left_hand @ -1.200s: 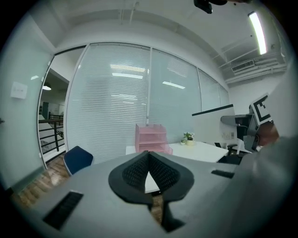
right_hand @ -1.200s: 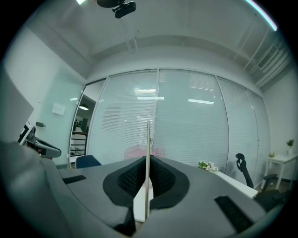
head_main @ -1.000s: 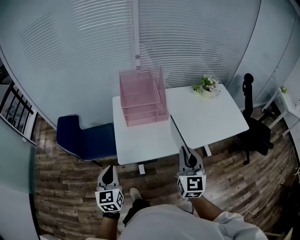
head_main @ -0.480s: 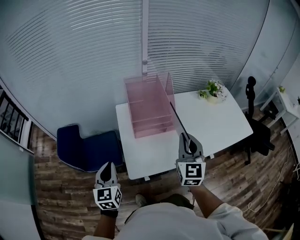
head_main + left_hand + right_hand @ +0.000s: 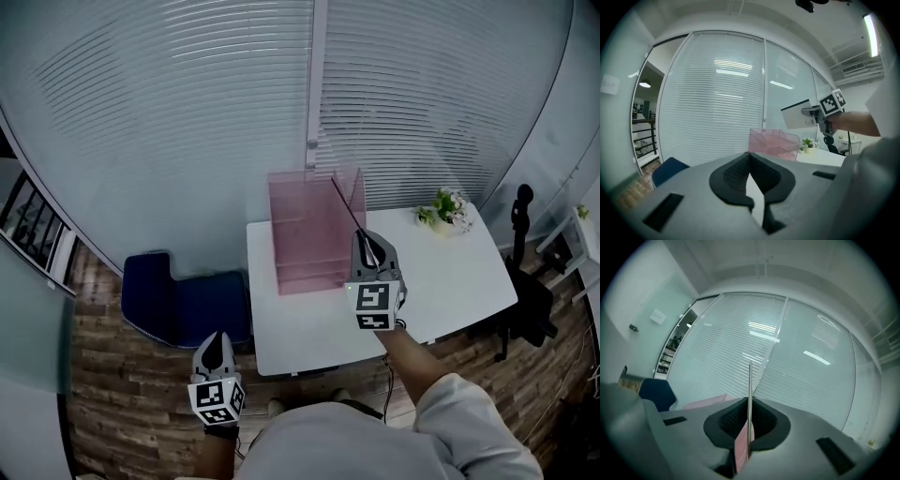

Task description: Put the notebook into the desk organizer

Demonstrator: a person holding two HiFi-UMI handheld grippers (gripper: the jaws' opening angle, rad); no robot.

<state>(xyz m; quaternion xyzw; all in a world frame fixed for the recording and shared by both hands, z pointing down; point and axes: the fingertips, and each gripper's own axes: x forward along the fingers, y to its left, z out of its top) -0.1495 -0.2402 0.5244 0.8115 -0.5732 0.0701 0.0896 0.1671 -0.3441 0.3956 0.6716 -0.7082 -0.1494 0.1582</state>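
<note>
Edgewise, notebook (image 5: 796, 115) above organizer (image 5: 281, 234) rim.

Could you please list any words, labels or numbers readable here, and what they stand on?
No readable text anywhere.
Marker cubes on the left tongs and right tongs: black-and-white patterns only, no letters.
Wall plate: too small to read.

My head camera looks steeply down from well above the table (image 5: 309, 328). The left tool (image 5: 218, 339) carries its camera low, off the table, facing the pink organizer (image 5: 774, 143) and blinds (image 5: 717, 103). The right tool (image 5: 362, 236) camera, nearer, tilts up at those same blinds, with the organizer low-left.
</note>
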